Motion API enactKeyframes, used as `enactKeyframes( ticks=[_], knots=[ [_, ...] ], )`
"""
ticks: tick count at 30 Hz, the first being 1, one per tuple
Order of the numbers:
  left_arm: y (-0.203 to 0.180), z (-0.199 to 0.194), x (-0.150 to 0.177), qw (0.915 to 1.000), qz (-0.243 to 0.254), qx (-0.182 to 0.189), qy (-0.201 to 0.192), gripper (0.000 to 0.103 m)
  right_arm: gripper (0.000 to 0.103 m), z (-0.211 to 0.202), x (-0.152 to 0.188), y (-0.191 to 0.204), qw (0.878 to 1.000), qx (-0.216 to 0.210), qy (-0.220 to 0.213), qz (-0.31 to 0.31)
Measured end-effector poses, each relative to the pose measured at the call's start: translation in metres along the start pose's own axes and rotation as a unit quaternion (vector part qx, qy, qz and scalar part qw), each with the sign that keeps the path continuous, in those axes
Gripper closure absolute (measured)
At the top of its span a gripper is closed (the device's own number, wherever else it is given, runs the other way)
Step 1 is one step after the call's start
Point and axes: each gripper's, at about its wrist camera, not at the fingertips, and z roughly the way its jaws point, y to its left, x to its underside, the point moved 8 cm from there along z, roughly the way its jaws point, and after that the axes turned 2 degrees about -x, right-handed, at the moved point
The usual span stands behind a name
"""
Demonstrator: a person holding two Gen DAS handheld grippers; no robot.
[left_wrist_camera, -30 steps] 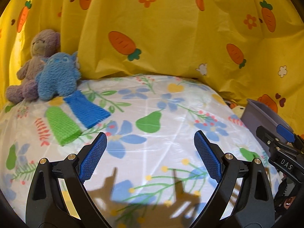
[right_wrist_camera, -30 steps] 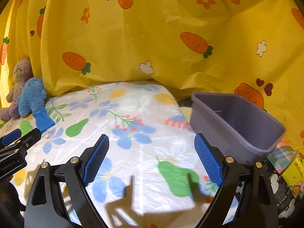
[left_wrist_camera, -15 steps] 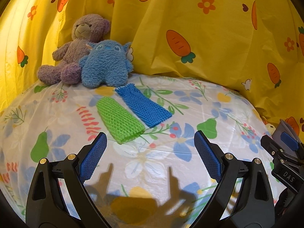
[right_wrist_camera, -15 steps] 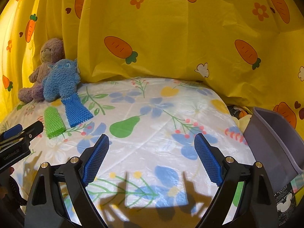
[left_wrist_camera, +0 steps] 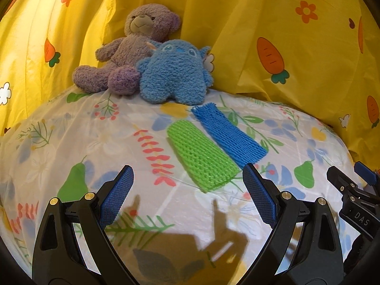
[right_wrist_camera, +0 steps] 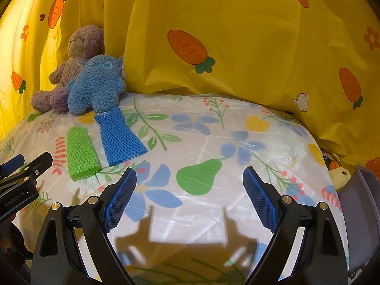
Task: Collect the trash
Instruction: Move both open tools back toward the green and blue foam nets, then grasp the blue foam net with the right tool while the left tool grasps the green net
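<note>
Two foam nets: one green net (left_wrist_camera: 201,156), one blue net (left_wrist_camera: 228,135). Two plush toys (left_wrist_camera: 173,71). Left gripper (left_wrist_camera: 187,197) and right gripper (right_wrist_camera: 188,196): jaws wide, empty.

1. A yellow curtain (left_wrist_camera: 273,19), printed with orange carrots, small flowers and hearts, hangs in folds across the whole back from 9 o'clock round to 3 o'clock.
2. The tabletop (right_wrist_camera: 237,128) wears a glossy white cover patterned with blue flowers, green pears and red sprigs.
3. Warm light glows through the curtain at 10 o'clock.
4. Hard-edged shadows fall on the cover at 6 o'clock in both views.
</note>
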Motion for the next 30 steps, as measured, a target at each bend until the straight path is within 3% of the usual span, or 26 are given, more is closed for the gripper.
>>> enactKeyframes(
  ticks=[12,17,19,24,26,28,30],
  knots=[
    [0.043,0.038,0.001,0.9981,-0.040,-0.041,0.023,0.011,0.016,0.087,-0.019,0.063,0.997,-0.052,0.054,-0.036],
    [0.042,0.046,0.005,0.9980,-0.044,-0.028,0.036,0.011,0.029,0.120,-0.011,0.078,0.992,-0.068,0.106,-0.032],
    [0.042,0.046,0.006,0.9980,-0.045,-0.024,0.036,0.011,0.032,0.123,-0.013,0.080,0.991,-0.077,0.108,-0.025],
    [0.038,0.047,0.007,0.9981,-0.046,-0.011,0.039,0.011,0.055,0.123,-0.010,0.088,0.988,-0.104,0.114,-0.032],
    [0.038,0.048,0.007,0.9979,-0.049,-0.008,0.041,0.011,0.075,0.120,-0.010,0.094,0.986,-0.121,0.112,-0.038],
    [0.038,0.049,0.007,0.9977,-0.053,-0.002,0.043,0.011,0.087,0.117,-0.008,0.100,0.983,-0.140,0.114,-0.038],
    [0.037,0.049,0.008,0.9976,-0.054,0.000,0.044,0.011,0.091,0.114,-0.007,0.102,0.981,-0.152,0.112,-0.034]
  ],
)
